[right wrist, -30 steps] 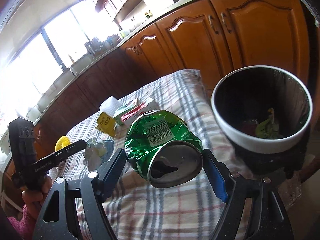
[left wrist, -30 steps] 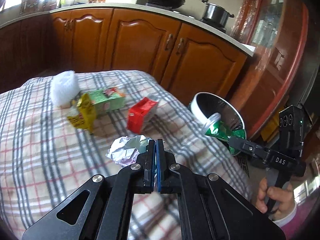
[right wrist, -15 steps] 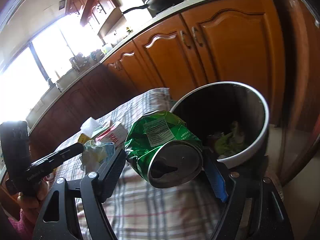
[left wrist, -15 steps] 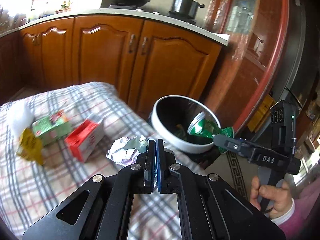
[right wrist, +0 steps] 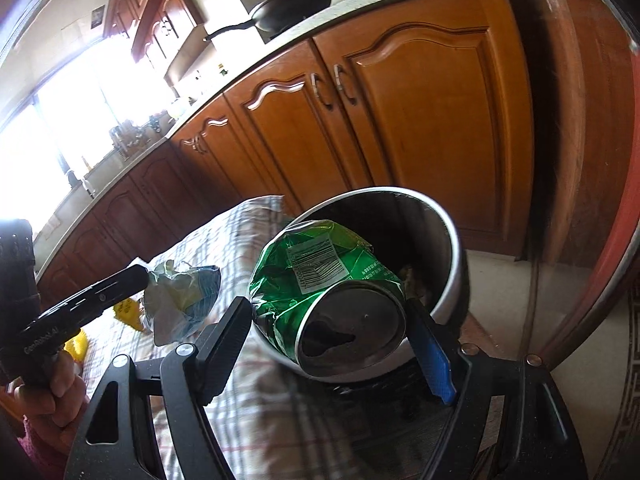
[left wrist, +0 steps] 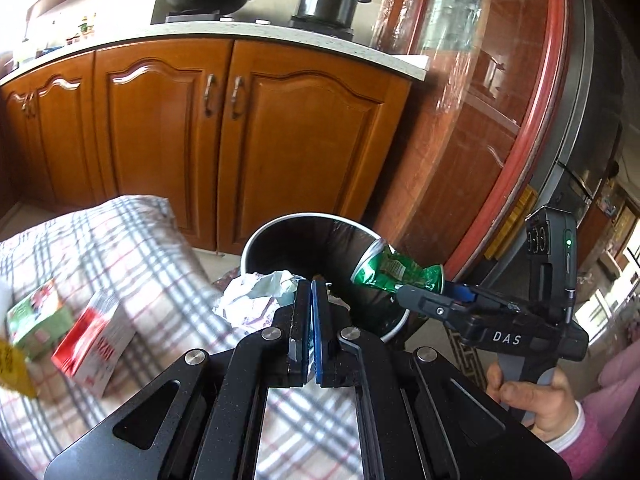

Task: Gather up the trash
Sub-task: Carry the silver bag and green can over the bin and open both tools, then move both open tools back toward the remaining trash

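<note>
My right gripper (right wrist: 332, 324) is shut on a crushed green can (right wrist: 320, 276) and holds it over the white-rimmed trash bin (right wrist: 452, 280). In the left wrist view the can (left wrist: 394, 272) hangs at the bin's right rim (left wrist: 256, 236). My left gripper (left wrist: 311, 292) is shut on a crumpled silvery wrapper (left wrist: 252, 300), held at the bin's near edge. In the right wrist view the wrapper (right wrist: 180, 300) sits in the left gripper (right wrist: 144, 276) beside the can.
A red and white carton (left wrist: 94, 340), a green carton (left wrist: 34, 320) and a yellow wrapper (left wrist: 12, 368) lie on the plaid tablecloth (left wrist: 120, 248). Wooden cabinets (left wrist: 240, 140) stand behind the bin. A glass-fronted cabinet (left wrist: 480, 120) is at the right.
Both grippers have swung right from the table toward the bin, carrying the can and the wrapper. The can now hangs over the bin's opening.
</note>
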`<act>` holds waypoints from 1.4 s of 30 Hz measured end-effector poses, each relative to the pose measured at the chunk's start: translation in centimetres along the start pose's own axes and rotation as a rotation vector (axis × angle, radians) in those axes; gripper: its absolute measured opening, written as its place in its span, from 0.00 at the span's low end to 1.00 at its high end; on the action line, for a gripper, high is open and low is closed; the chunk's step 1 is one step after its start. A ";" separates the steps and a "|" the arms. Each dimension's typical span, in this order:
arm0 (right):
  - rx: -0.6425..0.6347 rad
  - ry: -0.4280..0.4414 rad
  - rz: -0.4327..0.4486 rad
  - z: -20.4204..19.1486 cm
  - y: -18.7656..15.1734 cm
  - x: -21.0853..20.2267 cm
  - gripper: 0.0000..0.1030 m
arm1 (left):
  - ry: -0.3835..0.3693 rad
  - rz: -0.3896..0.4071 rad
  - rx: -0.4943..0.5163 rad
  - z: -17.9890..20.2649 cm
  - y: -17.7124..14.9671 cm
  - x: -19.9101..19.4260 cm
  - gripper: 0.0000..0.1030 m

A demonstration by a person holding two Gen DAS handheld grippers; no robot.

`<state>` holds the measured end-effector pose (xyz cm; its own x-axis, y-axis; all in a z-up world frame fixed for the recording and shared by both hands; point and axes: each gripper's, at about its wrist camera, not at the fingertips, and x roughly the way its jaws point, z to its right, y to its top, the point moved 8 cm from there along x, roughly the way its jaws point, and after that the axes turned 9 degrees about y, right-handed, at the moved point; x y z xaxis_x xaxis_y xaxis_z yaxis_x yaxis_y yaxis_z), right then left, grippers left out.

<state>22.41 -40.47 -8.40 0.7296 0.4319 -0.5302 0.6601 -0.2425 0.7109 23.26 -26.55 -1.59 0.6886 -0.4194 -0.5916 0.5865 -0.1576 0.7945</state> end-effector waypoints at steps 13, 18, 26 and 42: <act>-0.024 -0.047 -0.044 2.5 1.2 1.5 0.76 | -0.023 -0.056 0.025 2.2 1.3 4.9 0.00; -0.034 -0.055 -0.063 3.1 1.4 2.2 0.77 | -0.022 -0.079 0.022 2.7 1.4 6.4 0.00; -0.046 -0.068 -0.078 4.1 1.7 2.9 0.77 | -0.034 -0.114 0.022 2.9 1.0 7.6 0.01; -0.043 -0.053 -0.082 3.3 2.1 2.7 0.78 | 0.017 -0.118 -0.079 -1.3 -0.2 5.3 0.39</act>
<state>26.37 -42.65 -9.90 0.6824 0.4021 -0.6105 0.7107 -0.1697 0.6827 27.35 -27.61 -5.10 0.6199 -0.3864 -0.6830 0.6952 -0.1333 0.7064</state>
